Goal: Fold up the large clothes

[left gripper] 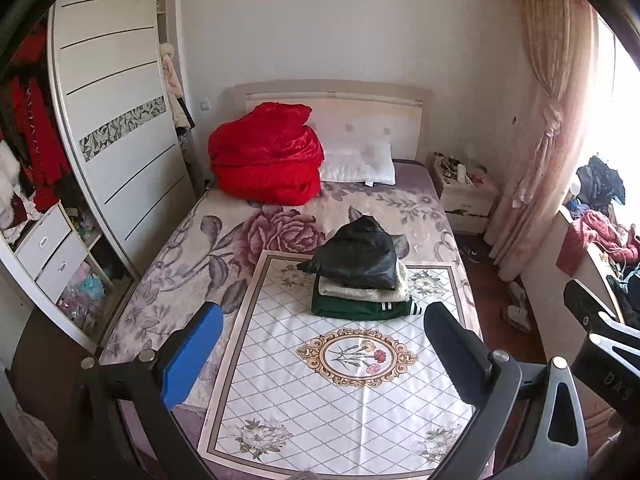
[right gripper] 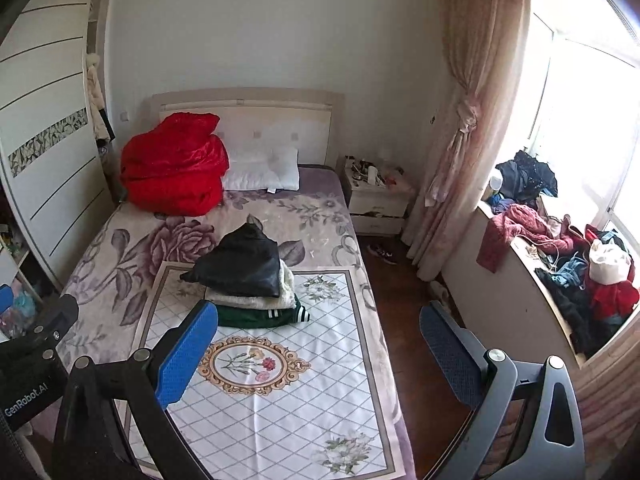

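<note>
A stack of folded clothes sits on the white patterned cloth [left gripper: 344, 408] spread over the bed: a black jacket [left gripper: 358, 254] [right gripper: 240, 262] on top, a cream garment [left gripper: 360, 290] [right gripper: 260, 298] under it, a dark green one with white stripes [left gripper: 360, 308] [right gripper: 260, 317] at the bottom. My left gripper [left gripper: 326, 334] is open, held above the near part of the cloth, empty. My right gripper [right gripper: 320, 332] is open too, over the bed's right edge, holding nothing. A heap of unfolded clothes [right gripper: 576, 276] lies on the window ledge at the right.
A red quilt [left gripper: 268, 160] and a white pillow [left gripper: 358, 166] lie at the headboard. A wardrobe [left gripper: 116, 120] stands along the left, a nightstand [right gripper: 376, 196] at the far right of the bed. Shoes [right gripper: 382, 254] lie on the wooden floor beside a tied pink curtain [right gripper: 468, 140].
</note>
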`<state>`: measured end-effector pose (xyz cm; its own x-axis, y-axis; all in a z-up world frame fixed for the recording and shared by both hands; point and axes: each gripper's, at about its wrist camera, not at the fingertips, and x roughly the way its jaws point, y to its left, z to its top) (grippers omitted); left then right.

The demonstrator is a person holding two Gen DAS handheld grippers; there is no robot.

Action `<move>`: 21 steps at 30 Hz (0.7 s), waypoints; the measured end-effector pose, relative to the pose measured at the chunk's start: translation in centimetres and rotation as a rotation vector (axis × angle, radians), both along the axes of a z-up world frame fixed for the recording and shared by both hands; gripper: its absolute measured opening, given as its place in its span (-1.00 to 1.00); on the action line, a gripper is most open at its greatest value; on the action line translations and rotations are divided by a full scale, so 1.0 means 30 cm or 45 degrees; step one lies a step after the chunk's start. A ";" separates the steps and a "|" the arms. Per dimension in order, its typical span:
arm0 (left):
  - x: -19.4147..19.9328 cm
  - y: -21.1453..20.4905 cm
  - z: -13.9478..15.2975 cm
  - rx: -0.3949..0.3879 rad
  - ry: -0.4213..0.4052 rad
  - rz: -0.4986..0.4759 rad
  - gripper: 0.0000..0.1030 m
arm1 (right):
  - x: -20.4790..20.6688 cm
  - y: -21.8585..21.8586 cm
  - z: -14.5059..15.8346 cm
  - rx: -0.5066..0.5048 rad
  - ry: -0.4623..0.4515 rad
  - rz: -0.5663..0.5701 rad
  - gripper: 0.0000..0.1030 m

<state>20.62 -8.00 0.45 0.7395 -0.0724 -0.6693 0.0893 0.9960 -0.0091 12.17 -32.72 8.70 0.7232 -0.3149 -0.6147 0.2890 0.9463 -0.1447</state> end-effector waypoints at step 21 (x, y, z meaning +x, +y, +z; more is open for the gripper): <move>-0.005 0.013 0.010 0.009 -0.009 0.012 0.99 | -0.006 0.026 -0.006 0.020 0.005 0.042 0.99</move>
<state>20.47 -7.60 0.75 0.7450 -0.0607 -0.6643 0.0801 0.9968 -0.0012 12.01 -31.92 8.53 0.7309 -0.2811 -0.6220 0.2569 0.9575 -0.1308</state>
